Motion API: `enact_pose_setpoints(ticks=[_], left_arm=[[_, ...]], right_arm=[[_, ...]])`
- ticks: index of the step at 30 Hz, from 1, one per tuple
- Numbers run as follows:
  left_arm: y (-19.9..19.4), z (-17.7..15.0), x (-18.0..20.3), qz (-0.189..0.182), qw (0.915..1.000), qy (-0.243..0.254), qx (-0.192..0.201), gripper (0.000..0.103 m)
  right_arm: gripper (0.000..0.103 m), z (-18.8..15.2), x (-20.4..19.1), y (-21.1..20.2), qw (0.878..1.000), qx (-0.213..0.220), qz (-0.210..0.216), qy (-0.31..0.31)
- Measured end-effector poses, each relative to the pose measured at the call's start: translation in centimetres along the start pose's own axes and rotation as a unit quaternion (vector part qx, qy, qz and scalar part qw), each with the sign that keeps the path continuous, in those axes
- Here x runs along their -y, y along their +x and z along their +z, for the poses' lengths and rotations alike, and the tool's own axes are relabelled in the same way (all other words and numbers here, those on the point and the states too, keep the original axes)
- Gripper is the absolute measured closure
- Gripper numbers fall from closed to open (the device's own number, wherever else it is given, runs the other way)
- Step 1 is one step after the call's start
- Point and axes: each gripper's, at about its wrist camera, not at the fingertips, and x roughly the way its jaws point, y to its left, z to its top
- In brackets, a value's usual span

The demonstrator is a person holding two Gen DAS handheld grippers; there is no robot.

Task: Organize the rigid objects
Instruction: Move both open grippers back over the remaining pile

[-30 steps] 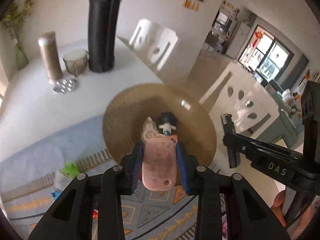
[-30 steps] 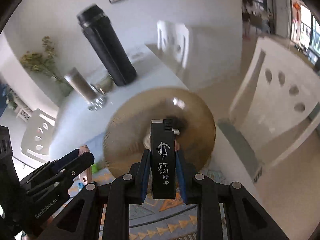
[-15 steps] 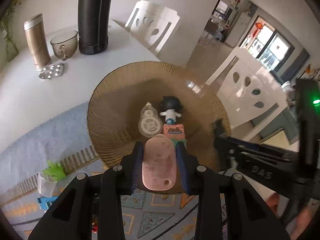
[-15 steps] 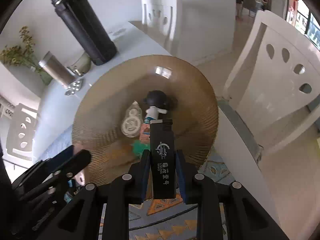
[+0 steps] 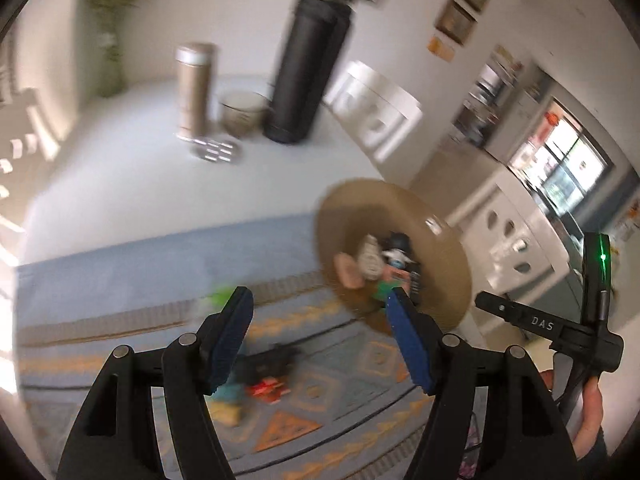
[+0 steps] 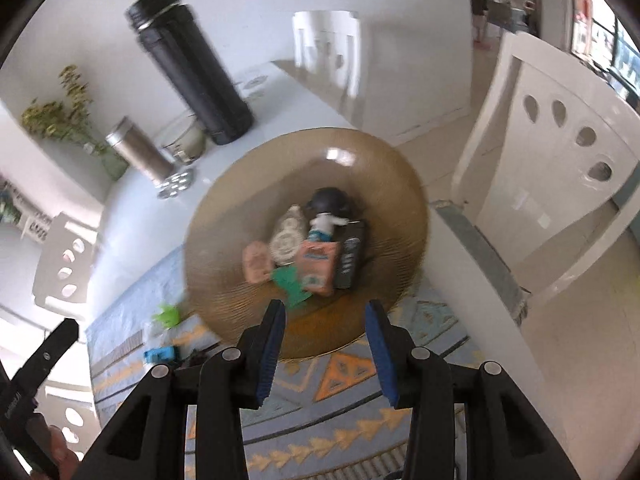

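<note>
**Both tongs empty, everything piled in the brown dish**

Two pairs of tongs, one in each of my hands, and neither has anything between its blue pads. My left tongs [image 5: 318,318] have just been spreading and now stand wide apart above the patterned mat [image 5: 340,396]. My right tongs [image 6: 326,334] have just been opening too; they gape less widely, with bare mat and the near rim of the brown dish [image 6: 224,240] showing through the gap.

In the right view the dish sits on the white table [image 6: 132,208], its near edge overlapping the mat. Inside lies a heap: a pink oval tag [image 6: 256,261] on the left, a white tape dispenser [image 6: 286,238] beside it, a small dark-haired figurine [image 6: 326,212] at the back, an orange carton [image 6: 318,266] in front, a green piece [image 6: 290,284] poking out under the carton, and a black lighter [image 6: 350,258] against the carton's right side.

Still on the mat, left of the dish, are a green toy [image 6: 168,314] and a blue piece [image 6: 160,354]. The left view also shows dark and red bits on the mat, too blurred to name. Well behind stand a tall black flask [image 6: 188,68], a steel tumbler [image 6: 138,152] and a glass cup [image 6: 186,140].
</note>
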Motion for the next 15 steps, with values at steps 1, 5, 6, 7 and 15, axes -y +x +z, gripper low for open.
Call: enact_pose_setpoints(ticks=[1, 5, 6, 7, 15], left_arm=[[-1.1, -0.1, -0.7, 0.007, 0.9999, -0.009, 0.007, 0.036], [-6.2, -1.2, -4.8, 0.033, 0.996, -0.067, 0.049, 0.036], [-7.0, -1.5, -5.5, 0.04, 0.9947, -0.077, 0.055, 0.036], [-7.7, -1.8, -6.2, 0.047, 0.9932, -0.087, 0.061, 0.036], [-8.8, -5.4, -10.3, 0.084, 0.9853, -0.142, 0.043, 0.036]], right_arm=[[0.063, -0.2, -0.9, -0.3, 1.0, 0.001, 0.008, -0.01], [0.063, -1.2, -4.7, -1.3, 0.998, 0.004, 0.04, -0.051], [0.063, -1.4, -5.5, -1.4, 0.997, 0.004, 0.046, -0.061], [0.063, -1.9, -6.5, -1.4, 0.996, 0.002, 0.052, -0.074], [0.062, -5.3, -12.2, 0.1, 0.985, -0.041, 0.093, -0.143]])
